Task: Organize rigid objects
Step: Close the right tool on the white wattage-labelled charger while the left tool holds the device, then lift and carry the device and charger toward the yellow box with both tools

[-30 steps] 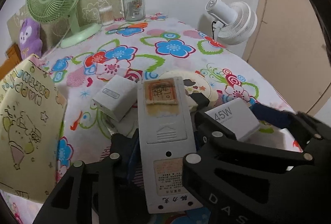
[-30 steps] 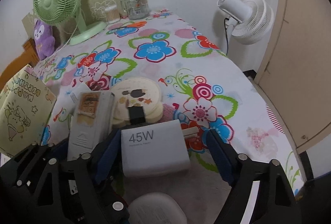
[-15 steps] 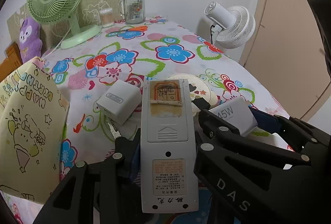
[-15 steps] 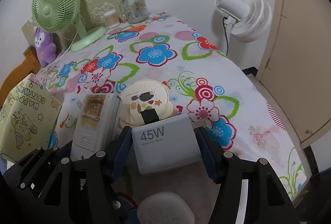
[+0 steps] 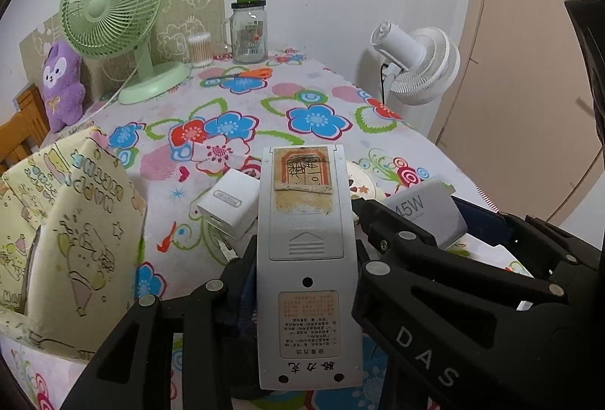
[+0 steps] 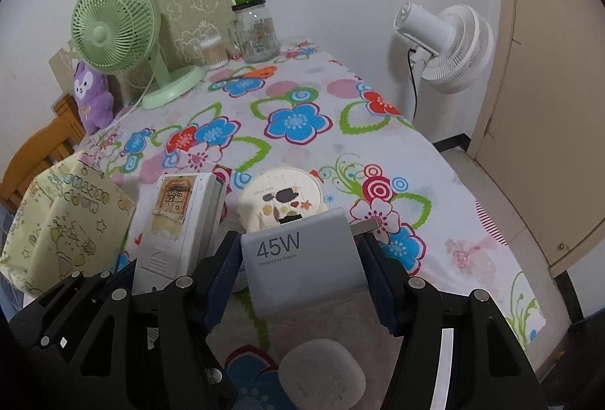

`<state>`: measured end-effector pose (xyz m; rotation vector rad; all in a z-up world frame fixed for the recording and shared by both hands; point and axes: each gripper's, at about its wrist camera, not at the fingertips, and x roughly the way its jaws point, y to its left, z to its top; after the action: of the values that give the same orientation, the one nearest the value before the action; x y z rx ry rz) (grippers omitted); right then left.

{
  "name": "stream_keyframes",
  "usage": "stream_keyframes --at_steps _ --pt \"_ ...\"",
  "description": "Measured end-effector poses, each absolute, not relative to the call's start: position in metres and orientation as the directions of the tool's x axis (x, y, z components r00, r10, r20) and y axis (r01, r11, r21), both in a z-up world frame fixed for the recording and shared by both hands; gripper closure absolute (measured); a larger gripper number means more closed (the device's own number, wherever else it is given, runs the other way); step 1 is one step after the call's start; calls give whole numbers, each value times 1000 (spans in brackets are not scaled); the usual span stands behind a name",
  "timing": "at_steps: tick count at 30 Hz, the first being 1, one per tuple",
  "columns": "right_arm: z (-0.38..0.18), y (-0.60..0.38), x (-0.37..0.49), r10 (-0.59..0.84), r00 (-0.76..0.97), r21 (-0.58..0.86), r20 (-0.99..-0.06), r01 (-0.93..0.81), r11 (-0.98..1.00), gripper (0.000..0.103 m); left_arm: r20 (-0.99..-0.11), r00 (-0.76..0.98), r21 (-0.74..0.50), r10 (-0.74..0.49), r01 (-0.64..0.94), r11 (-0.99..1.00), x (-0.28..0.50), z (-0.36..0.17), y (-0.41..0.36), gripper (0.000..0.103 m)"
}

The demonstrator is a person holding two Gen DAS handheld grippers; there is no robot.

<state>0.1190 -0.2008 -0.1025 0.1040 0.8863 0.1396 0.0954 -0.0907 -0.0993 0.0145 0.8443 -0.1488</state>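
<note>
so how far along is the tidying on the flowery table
Nothing looks put away yet. In hand: the left claw grips the long white remote, and the right claw grips the grey 45W charger block. Left on the flowered tablecloth: the small white cube charger, round cream tin and grey rounded case.

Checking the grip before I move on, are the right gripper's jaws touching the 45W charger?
Touching. In the right wrist view the right gripper has both blue pads pressed flat against the sides of the 45W charger, with no gap.
</note>
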Motion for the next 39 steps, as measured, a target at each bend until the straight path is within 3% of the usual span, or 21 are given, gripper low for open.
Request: stream_keyframes --at_steps 39 --pt "-23 -170 77 113 725 84 -679 -77 994 37 -698 700 -62 -154 156 986 56 -32 -53 58"
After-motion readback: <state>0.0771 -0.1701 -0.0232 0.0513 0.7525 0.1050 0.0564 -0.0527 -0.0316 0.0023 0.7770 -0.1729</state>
